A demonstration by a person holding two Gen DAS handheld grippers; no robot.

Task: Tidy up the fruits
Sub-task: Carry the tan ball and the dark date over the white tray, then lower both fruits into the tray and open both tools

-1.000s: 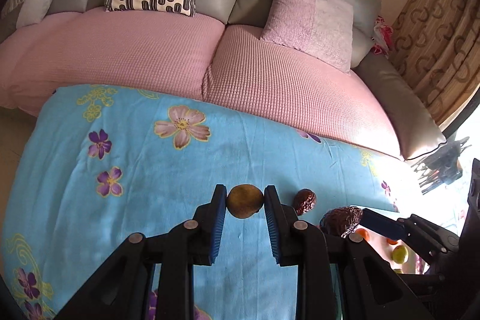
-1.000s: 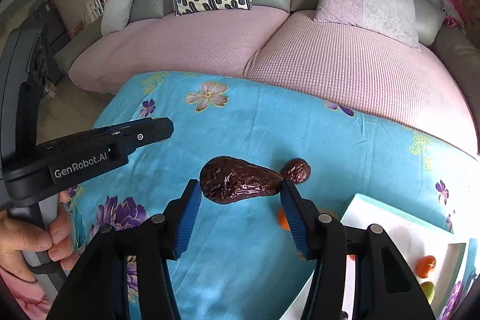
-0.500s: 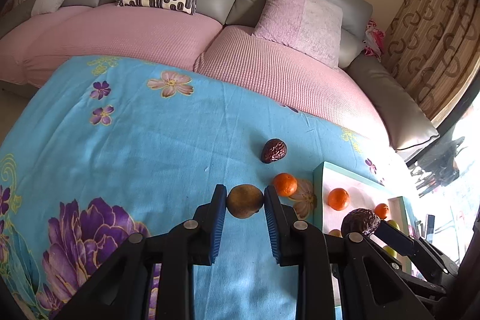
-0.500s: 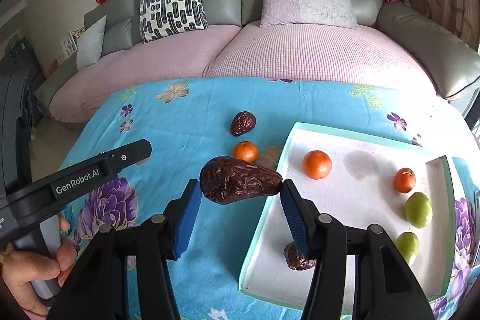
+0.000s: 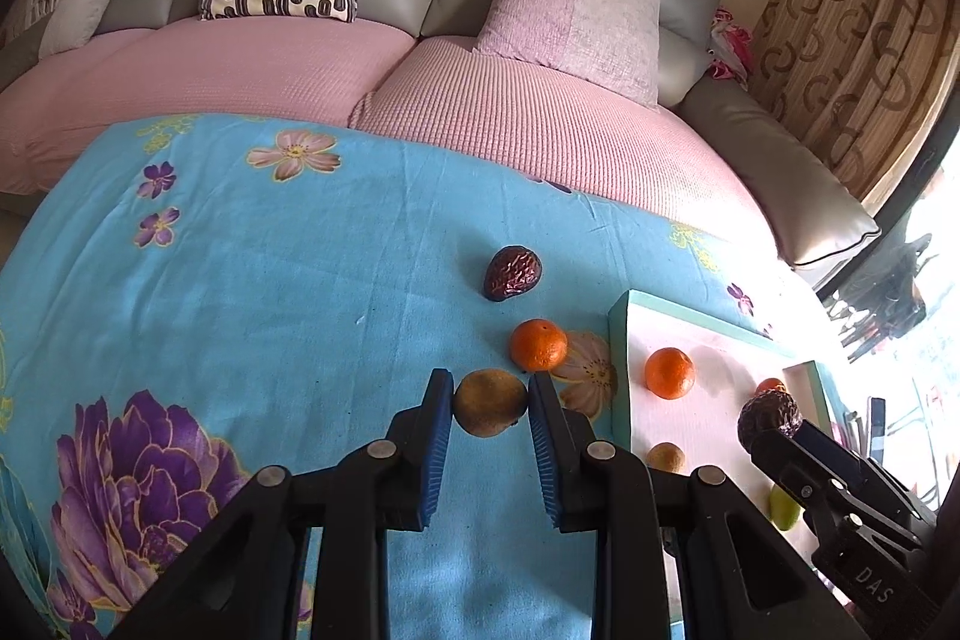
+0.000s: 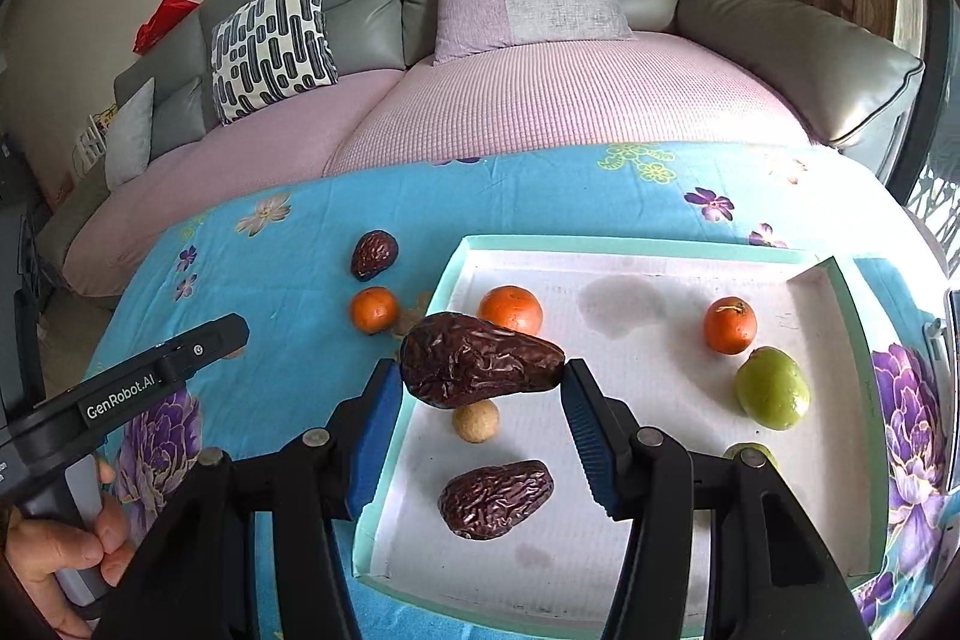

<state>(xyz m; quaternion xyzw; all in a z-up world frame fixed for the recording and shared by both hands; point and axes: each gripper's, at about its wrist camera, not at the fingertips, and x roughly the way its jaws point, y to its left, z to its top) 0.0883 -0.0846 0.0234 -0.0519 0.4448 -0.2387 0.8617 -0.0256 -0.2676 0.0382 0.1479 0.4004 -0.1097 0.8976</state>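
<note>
Right gripper (image 6: 483,379) is clamped on a dark wrinkled avocado (image 6: 477,367), held above the near-left part of the white tray (image 6: 654,250); left gripper (image 5: 491,403) is pinched on a brown kiwi (image 5: 490,402), over the blue floral surface (image 5: 252,292) just left of the tray's left edge. Main risk: the avocado is gripped end to end, w/ its narrow tip against the right pad, so it could pivot or slip out and drop onto the fruit below, i.e. the small tan fruit (image 6: 475,421) and the second dark avocado (image 6: 495,499) lying near the tray's front-left corner. A drop from height could also bounce off the tray rim. The two grippers are close together, so a clash is possible if both go for the same corner. Still loose on the surface: a tangerine (image 5: 538,343) and another dark avocado (image 5: 513,272), both left of the tray. Inside the tray: two more oranges and a green fruit (image 6: 772,388) toward the right edge; a second green one sits behind the gripper arm, probably, mostly hidden.
</note>
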